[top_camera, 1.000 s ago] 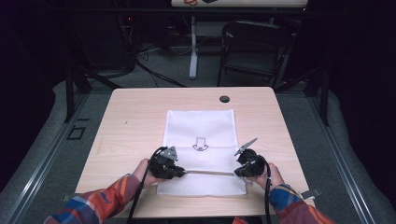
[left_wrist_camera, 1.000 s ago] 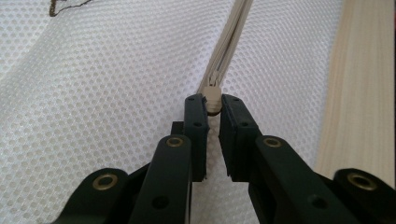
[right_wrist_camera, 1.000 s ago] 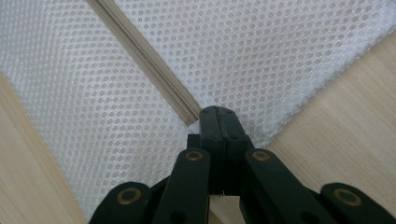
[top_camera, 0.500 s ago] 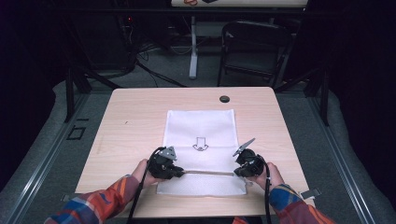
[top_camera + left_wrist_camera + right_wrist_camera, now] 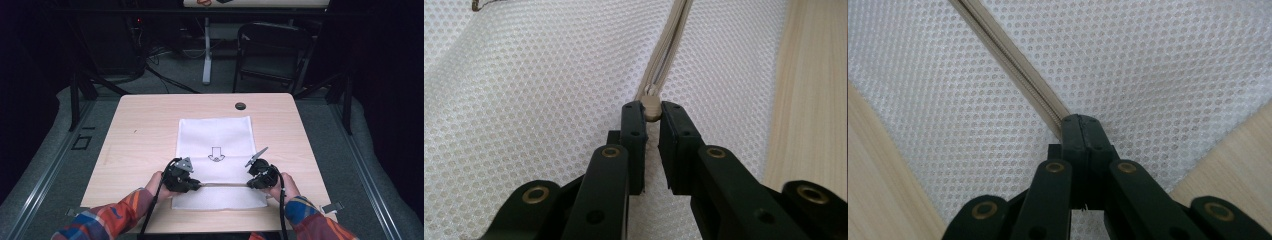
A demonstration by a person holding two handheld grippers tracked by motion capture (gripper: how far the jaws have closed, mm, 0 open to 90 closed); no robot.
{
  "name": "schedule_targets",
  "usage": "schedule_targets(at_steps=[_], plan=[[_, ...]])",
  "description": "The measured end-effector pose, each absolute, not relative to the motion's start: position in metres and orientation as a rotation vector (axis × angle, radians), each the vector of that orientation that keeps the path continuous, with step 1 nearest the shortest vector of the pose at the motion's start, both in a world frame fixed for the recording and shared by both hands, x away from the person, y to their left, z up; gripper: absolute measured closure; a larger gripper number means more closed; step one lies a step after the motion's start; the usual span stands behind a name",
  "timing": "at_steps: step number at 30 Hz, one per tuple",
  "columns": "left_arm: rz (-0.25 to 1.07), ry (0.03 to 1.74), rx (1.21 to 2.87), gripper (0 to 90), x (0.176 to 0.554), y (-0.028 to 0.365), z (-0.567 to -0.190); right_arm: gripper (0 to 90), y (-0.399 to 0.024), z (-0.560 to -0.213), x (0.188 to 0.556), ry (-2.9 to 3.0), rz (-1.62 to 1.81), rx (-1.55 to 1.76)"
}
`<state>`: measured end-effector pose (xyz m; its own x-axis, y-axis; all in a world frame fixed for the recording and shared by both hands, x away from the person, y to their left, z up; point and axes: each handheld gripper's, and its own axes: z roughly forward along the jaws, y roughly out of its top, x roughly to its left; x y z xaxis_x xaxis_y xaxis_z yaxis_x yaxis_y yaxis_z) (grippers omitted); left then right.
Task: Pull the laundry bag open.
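A white mesh bag [image 5: 215,132] lies flat on the wooden table [image 5: 145,130], with a printed arrow [image 5: 216,154] on it. A beige zipper [image 5: 222,184] runs across the bag's near end between the two grippers. My left gripper [image 5: 199,186] is at the zipper's left end. In the left gripper view the left gripper [image 5: 652,112] is shut on the beige zipper pull [image 5: 651,106], and the zipper tape [image 5: 669,55] runs away over the mesh [image 5: 549,100]. My right gripper [image 5: 248,184] is at the other end. In the right gripper view the right gripper [image 5: 1081,122] is shut on the zipper tape [image 5: 1013,65].
A small black round cap [image 5: 240,106] sits near the table's far edge. A dark folding chair [image 5: 272,50] and a white post [image 5: 206,50] stand on the floor beyond the table. Bare wood lies on both sides of the bag.
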<state>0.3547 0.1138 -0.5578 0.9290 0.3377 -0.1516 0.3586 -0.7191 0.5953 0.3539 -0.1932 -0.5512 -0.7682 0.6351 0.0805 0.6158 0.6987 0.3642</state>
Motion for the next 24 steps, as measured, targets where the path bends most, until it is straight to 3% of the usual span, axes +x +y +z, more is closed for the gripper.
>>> schedule_targets(at_steps=[24], plan=[[-0.02,0.509,2.452,81.4,0.354,0.134,-0.555,90.0,-0.197,-0.553,0.352,2.825,0.626,1.089]])
